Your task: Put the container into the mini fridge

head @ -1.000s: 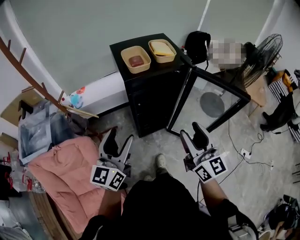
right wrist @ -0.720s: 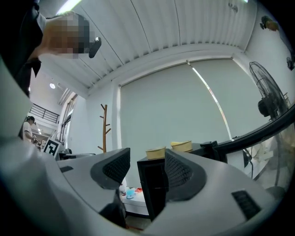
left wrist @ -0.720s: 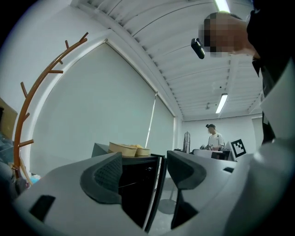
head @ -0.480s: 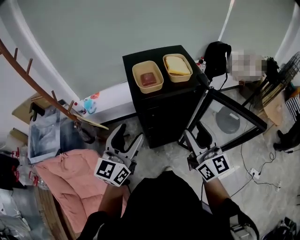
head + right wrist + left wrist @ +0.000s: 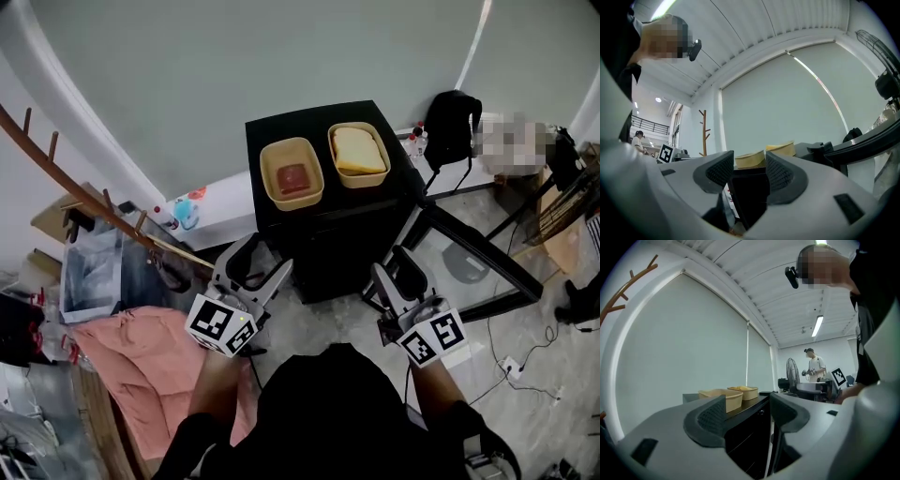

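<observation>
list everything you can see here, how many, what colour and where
mini fridge: one, black, centre, by the wall, door open to the right
container with red contents: one, tan, fridge top, left side
container with yellow contents: one, tan, fridge top, right side
backpack: one, black, right of the fridge
coat rack: one, brown wood, left
cloth: one, pink, lower left
left hand-held gripper: one, grey, before the fridge, jaws apart, empty
right hand-held gripper: one, grey, before the fridge, jaws apart but just closing a little, nothing between them
</observation>
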